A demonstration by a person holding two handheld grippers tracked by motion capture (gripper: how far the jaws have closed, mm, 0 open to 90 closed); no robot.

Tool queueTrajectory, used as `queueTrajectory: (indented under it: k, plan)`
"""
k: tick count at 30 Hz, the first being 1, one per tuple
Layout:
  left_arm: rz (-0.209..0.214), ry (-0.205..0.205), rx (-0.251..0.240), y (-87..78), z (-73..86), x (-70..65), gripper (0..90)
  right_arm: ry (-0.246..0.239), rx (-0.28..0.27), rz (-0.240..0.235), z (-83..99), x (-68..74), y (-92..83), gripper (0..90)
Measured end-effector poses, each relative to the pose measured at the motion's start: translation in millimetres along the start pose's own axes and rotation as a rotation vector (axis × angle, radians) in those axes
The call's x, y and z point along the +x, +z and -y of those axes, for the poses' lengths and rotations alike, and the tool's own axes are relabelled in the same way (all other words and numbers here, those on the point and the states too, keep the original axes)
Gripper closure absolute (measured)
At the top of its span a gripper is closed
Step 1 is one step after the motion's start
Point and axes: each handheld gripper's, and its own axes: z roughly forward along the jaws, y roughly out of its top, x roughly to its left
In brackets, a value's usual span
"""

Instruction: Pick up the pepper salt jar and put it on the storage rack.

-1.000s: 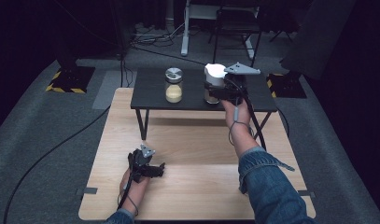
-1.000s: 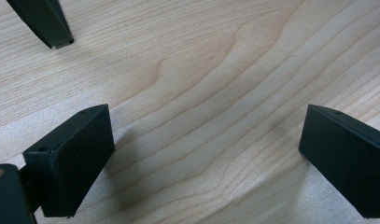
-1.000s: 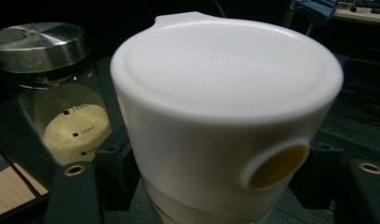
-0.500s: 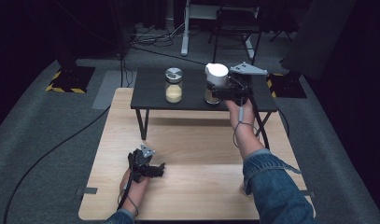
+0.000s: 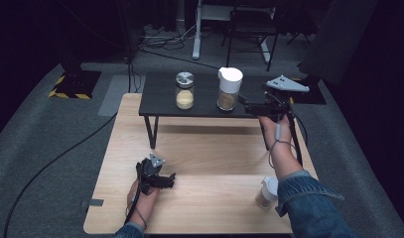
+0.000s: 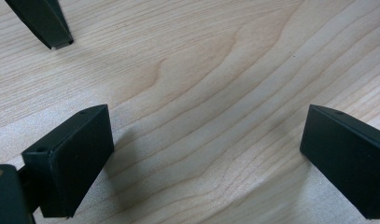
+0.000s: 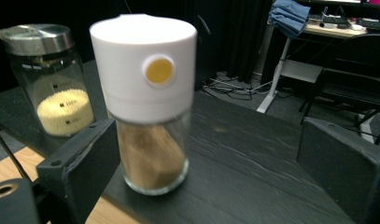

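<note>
- Two claws are in use; the left claw [image 5: 165,179] rests on the wooden bench [image 5: 214,153] with jaws wide apart, holding nothing.
- On the small black table [image 5: 160,96] stands a steel-lidded jar [image 5: 184,90] of yellow grains.
- Right of it stands the white-capped jar [image 5: 229,89], upright.
- Just beside this jar, the right claw [image 5: 246,105] has just been opening; nothing is between its jaws.

Dark studio lab: floor cables [image 5: 155,37], hazard-taped stand [image 5: 73,82]

The right claw [image 7: 211,168], jaws just opened, faces the white-capped jar [image 7: 148,100] standing free on the black table [image 7: 253,172].
</note>
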Motion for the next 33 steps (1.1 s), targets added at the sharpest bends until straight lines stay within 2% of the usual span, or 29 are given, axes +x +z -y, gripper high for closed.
queueTrajectory:
  k: [10,13,19,24,33]
  plan:
    - [-0.005,-0.010,0.001,0.8,-0.6,-0.5,1.8,0.013,0.022,0.018,27.6,-19.4,-26.9,4.6]
    - [-0.005,-0.010,0.000,0.9,-0.4,-0.6,1.8,0.019,0.018,0.016,41.6,-25.9,-33.1,4.3]
    - [-0.005,-0.010,0.001,0.8,-0.6,-0.5,1.7,0.016,0.045,0.010,65.5,-36.5,-42.4,4.3]
    - [-0.005,-0.010,0.001,0.8,-0.6,-0.6,1.7,0.015,0.060,0.008,79.6,-40.7,-47.7,4.3]
    - [-0.005,-0.010,0.000,0.9,-0.4,-0.6,1.7,0.024,0.086,0.014,115.4,-48.8,-58.1,4.3]
